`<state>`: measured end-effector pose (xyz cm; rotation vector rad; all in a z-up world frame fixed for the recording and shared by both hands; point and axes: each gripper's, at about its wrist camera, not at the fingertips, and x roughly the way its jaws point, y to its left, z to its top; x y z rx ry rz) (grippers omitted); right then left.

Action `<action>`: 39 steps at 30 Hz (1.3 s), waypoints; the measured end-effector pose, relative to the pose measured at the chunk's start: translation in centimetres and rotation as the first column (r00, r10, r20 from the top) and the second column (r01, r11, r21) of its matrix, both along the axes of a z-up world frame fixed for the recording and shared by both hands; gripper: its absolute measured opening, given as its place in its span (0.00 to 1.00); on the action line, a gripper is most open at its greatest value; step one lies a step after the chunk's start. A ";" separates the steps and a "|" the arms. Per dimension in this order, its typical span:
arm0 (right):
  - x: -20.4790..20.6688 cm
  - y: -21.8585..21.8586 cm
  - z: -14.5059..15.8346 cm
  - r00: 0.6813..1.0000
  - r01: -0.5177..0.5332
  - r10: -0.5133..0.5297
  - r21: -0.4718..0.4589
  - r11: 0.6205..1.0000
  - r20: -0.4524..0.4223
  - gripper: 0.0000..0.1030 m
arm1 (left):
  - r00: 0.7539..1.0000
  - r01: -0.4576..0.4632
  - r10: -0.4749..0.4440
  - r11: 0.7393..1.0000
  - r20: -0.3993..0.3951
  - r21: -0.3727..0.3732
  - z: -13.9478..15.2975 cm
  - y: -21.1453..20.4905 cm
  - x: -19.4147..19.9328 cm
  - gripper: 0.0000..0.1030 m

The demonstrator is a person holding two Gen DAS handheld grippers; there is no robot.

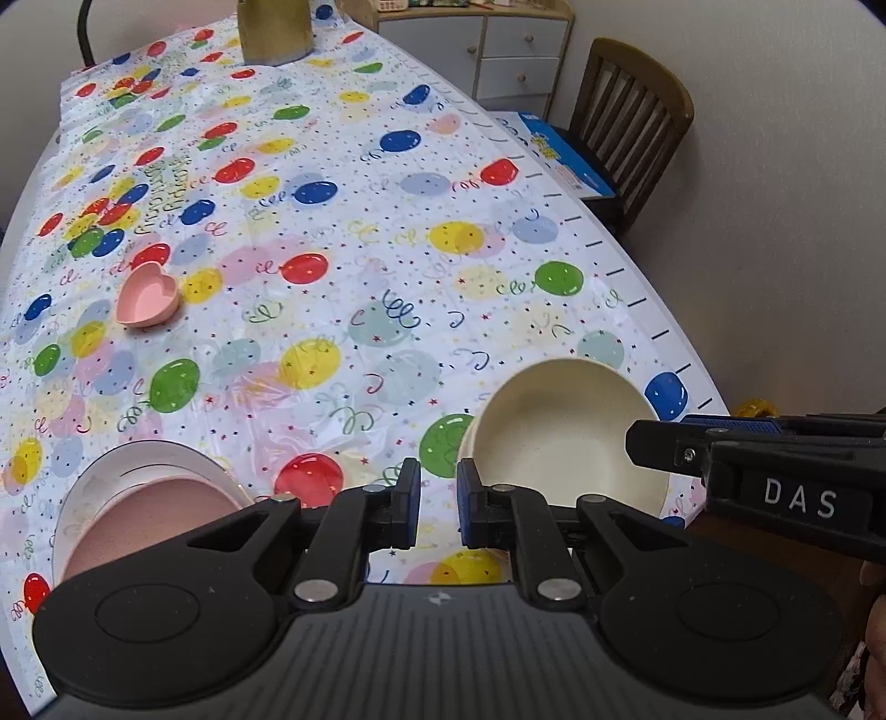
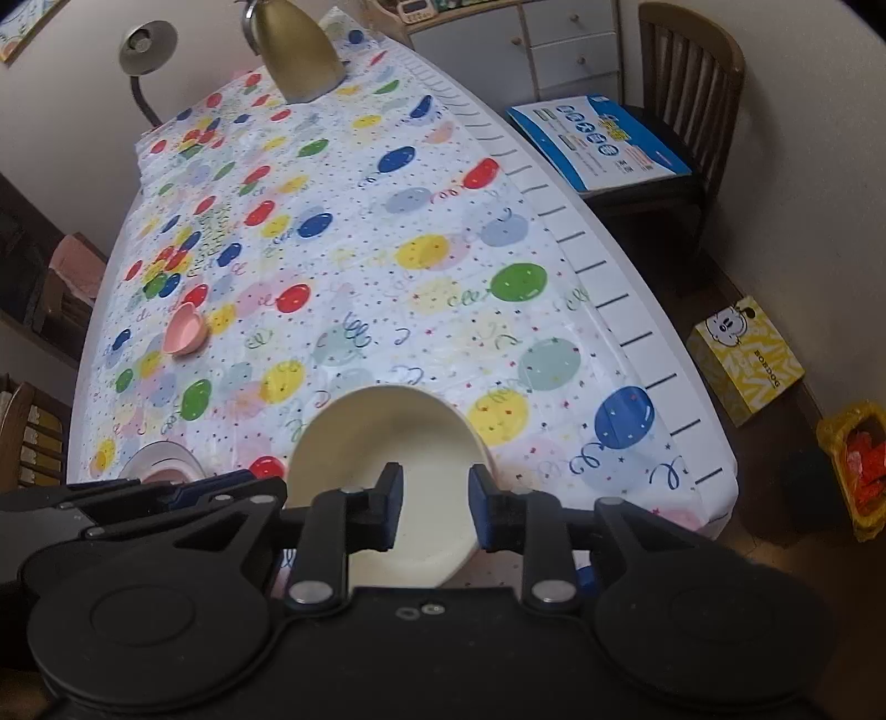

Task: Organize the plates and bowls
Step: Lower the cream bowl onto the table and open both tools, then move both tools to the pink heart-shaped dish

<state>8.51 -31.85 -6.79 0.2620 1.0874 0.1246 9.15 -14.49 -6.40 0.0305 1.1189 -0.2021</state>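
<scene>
A cream bowl [image 1: 559,437] [image 2: 387,437] stands near the table's front edge. A pink plate [image 1: 149,515] lies on a white plate [image 1: 144,459] at the front left; both show small in the right wrist view [image 2: 163,468]. A pink heart-shaped bowl [image 1: 148,302] [image 2: 185,332] sits farther back on the left. My left gripper [image 1: 437,498] is open and empty, between the plates and the cream bowl. My right gripper [image 2: 434,504] is open over the cream bowl's near rim, one finger inside and one outside; it also shows in the left wrist view [image 1: 664,443].
A gold lamp shade [image 2: 296,50] stands at the table's far end. A wooden chair [image 2: 686,94] holding a blue box [image 2: 598,138] is beside the table's right edge. A yellow box [image 2: 747,360] and a yellow bin [image 2: 858,465] are on the floor.
</scene>
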 end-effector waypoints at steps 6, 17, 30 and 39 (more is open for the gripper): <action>-0.1 1.5 1.5 0.999 -0.044 0.044 -0.005 0.999 0.028 0.34 | 0.999 -0.038 0.039 0.999 0.027 -0.017 1.5 2.3 -0.3 0.14; 0.9 5.0 4.1 0.987 -0.136 0.137 -0.023 0.990 0.088 0.50 | 0.986 -0.133 0.136 0.990 0.101 -0.039 4.3 7.1 -0.1 0.54; 5.5 10.9 5.7 0.952 -0.269 0.273 -0.050 0.962 0.135 0.82 | 0.946 -0.302 0.305 0.952 0.111 -0.043 4.2 14.6 3.1 0.67; 10.0 15.8 5.7 0.914 -0.365 0.374 -0.083 0.927 0.158 0.94 | 0.906 -0.412 0.414 0.910 0.089 -0.038 2.8 19.1 6.4 0.76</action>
